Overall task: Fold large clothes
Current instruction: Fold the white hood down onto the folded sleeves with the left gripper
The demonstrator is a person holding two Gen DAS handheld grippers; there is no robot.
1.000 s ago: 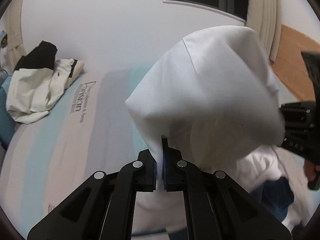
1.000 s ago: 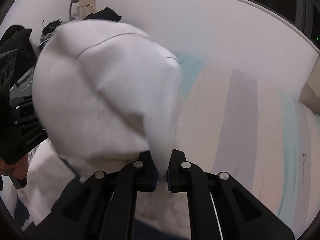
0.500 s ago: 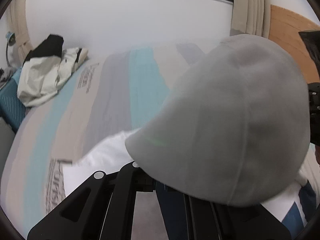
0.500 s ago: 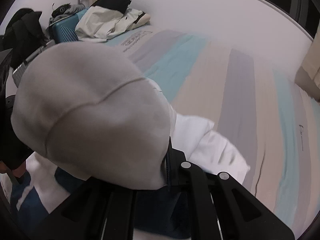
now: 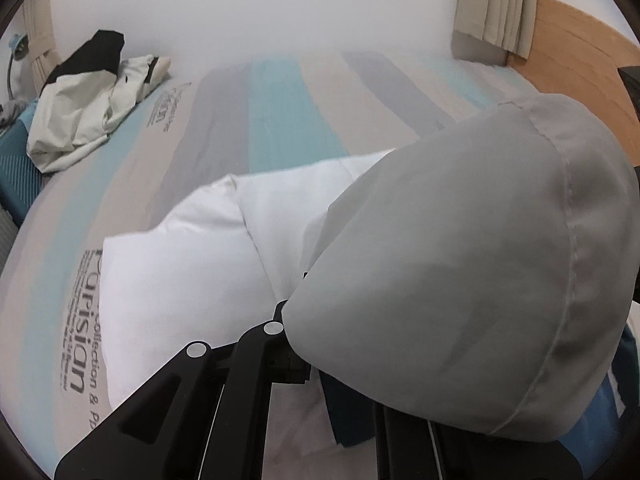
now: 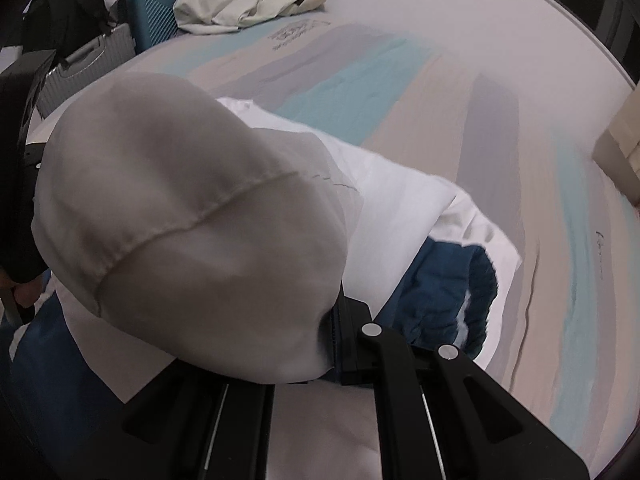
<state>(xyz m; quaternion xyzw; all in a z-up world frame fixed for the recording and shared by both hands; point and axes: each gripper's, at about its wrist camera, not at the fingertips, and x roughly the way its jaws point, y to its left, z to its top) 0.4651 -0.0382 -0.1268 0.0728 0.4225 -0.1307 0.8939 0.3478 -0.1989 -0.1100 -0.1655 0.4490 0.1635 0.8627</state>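
A large white garment with dark blue panels [image 5: 208, 264] lies on the striped bed [image 5: 280, 112]. My left gripper [image 5: 308, 312] is shut on a bunched white part of it that balloons over the right finger [image 5: 472, 280]. My right gripper [image 6: 332, 312] is shut on another bunched white part [image 6: 188, 216] that covers its left finger. The rest of the garment spreads beyond, white with a blue lining [image 6: 448, 284] showing in the right wrist view. The other gripper's black body shows at the left edge of the right wrist view [image 6: 20, 160].
A cream and black jacket [image 5: 92, 96] lies crumpled at the bed's far left corner. A teal suitcase [image 6: 152, 12] and a grey one [image 6: 88, 64] stand beside the bed. A wooden headboard [image 5: 580, 68] and curtains [image 5: 496, 8] are at the right.
Both grippers have swung down and forward with the cloth, from high in front of the wall to low over the bed. The garment's far part has landed spread on the bed.
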